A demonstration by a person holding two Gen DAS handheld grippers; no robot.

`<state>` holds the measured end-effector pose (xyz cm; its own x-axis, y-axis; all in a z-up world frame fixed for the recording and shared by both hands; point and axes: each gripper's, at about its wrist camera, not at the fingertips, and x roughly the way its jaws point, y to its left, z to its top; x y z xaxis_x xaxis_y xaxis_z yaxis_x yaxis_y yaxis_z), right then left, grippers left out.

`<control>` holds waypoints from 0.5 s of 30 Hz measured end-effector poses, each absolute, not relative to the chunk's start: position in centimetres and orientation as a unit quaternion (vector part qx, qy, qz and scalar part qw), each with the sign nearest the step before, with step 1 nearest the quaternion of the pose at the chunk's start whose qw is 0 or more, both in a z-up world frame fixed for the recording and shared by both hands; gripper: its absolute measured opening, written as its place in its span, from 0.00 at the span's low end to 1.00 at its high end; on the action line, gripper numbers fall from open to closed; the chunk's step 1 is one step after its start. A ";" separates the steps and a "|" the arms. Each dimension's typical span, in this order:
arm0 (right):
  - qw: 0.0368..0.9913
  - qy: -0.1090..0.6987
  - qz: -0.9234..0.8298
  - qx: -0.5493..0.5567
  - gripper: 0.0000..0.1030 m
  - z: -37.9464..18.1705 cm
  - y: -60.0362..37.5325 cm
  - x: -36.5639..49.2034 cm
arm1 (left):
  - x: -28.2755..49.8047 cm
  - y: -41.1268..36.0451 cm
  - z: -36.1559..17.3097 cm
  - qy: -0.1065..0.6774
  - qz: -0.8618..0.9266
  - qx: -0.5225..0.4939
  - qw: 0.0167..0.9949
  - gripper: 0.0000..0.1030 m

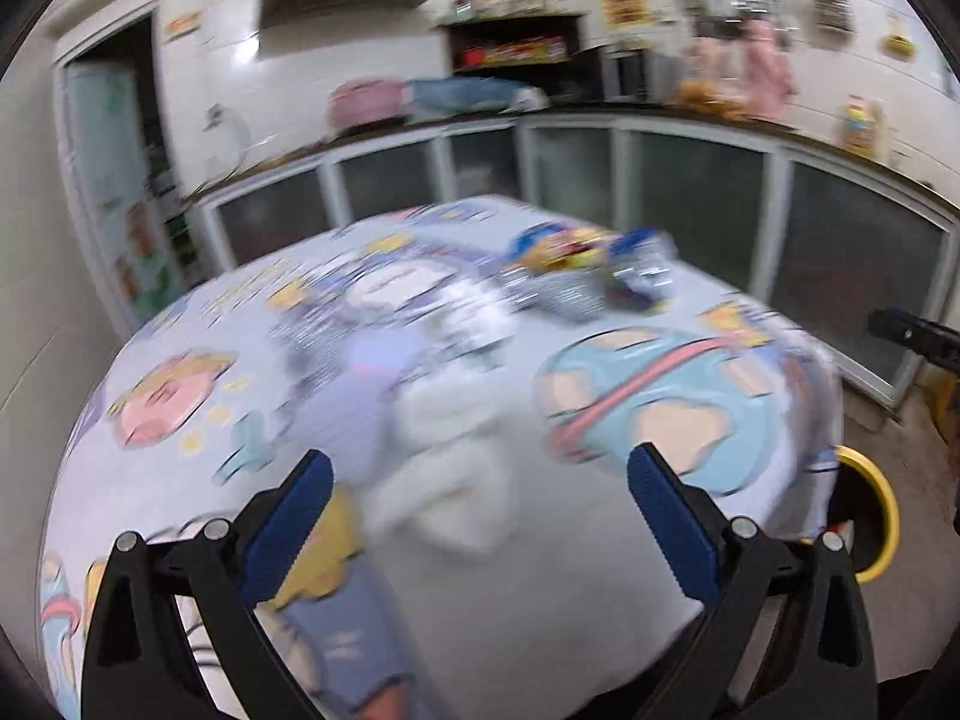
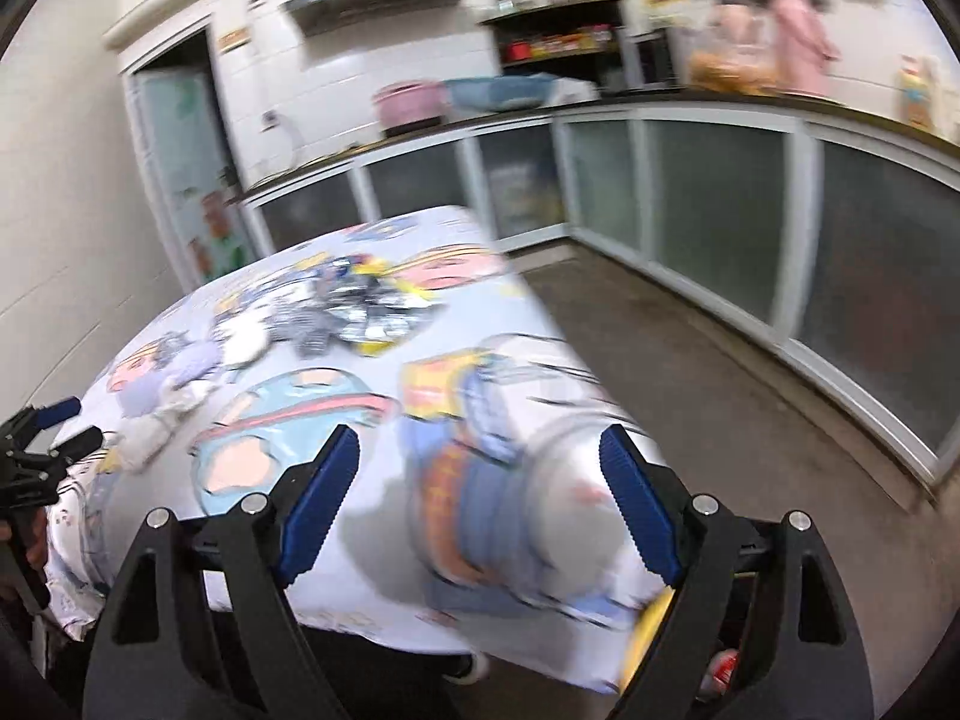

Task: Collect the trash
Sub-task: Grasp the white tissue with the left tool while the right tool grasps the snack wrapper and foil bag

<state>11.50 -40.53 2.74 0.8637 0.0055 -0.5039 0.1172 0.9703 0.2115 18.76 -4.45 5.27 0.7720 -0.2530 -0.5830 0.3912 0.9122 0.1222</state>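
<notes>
Both views motion-smeared. Wrapper pile [image 1: 591, 267] on far part of tablecloth [image 1: 192, 480]: foil and yellow-blue packets, item count unreadable. White crumpled lump [image 1: 456, 450] nearer than pile: material unclear. Yellow-rimmed bin [image 1: 873, 516] beside table's right edge, mostly hidden by cloth. Countertop items [image 2: 729, 69] behind table unidentifiable.

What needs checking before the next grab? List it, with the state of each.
1. Left gripper empty, fingers apart: ok.
2. Right gripper empty, fingers apart: ok.
3. Trash left on the table: crumpled wrappers at the far end, white tissue nearer: ok.
4. Yellow-rimmed bin beside the table: ok.
5. Sharp view of the tissue: not ok, blurred.
6. Grippers clear of each other: ok.
</notes>
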 end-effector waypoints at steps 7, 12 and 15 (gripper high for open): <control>0.956 0.272 0.028 0.106 0.76 3.6 -35.1 20.0 | 19.8 -1.0 4.1 0.318 -0.156 0.074 0.932 0.92; 0.952 0.283 0.042 0.108 0.75 4.0 -32.8 24.5 | 20.0 -1.4 3.0 0.320 -0.165 0.086 0.929 0.92; 0.947 0.289 0.047 0.134 0.74 4.0 -32.5 26.5 | 20.6 -1.3 2.5 0.329 -0.171 0.076 0.926 0.92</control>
